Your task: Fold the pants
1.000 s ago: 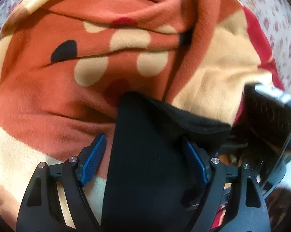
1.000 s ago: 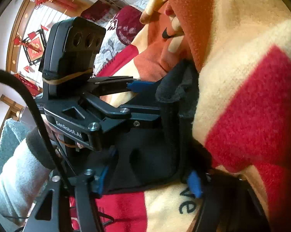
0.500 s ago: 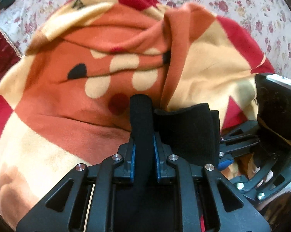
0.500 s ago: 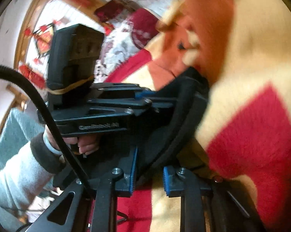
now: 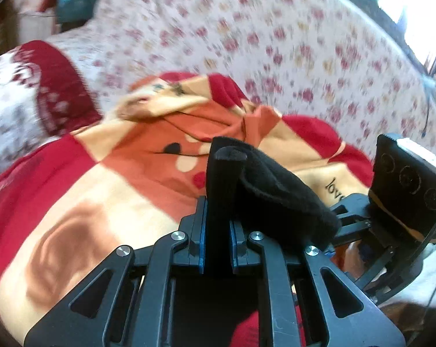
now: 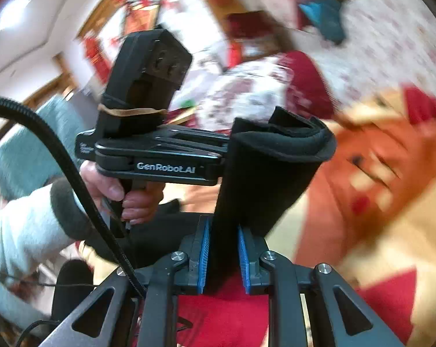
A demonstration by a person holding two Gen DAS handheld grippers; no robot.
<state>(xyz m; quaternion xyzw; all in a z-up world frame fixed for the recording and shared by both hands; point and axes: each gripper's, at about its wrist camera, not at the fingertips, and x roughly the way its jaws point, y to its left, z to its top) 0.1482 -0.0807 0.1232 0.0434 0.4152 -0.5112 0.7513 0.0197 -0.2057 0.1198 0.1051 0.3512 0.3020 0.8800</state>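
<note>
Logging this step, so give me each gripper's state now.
Left gripper: closed on the black pants.
Right gripper: closed on the same black pants.

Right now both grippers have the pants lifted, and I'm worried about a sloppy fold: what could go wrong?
1. The left gripper and right gripper each pinch only a narrow bunch of the black pants, so fabric might slip out.
2. The rumpled blanket below could leave the fold uneven.
</note>
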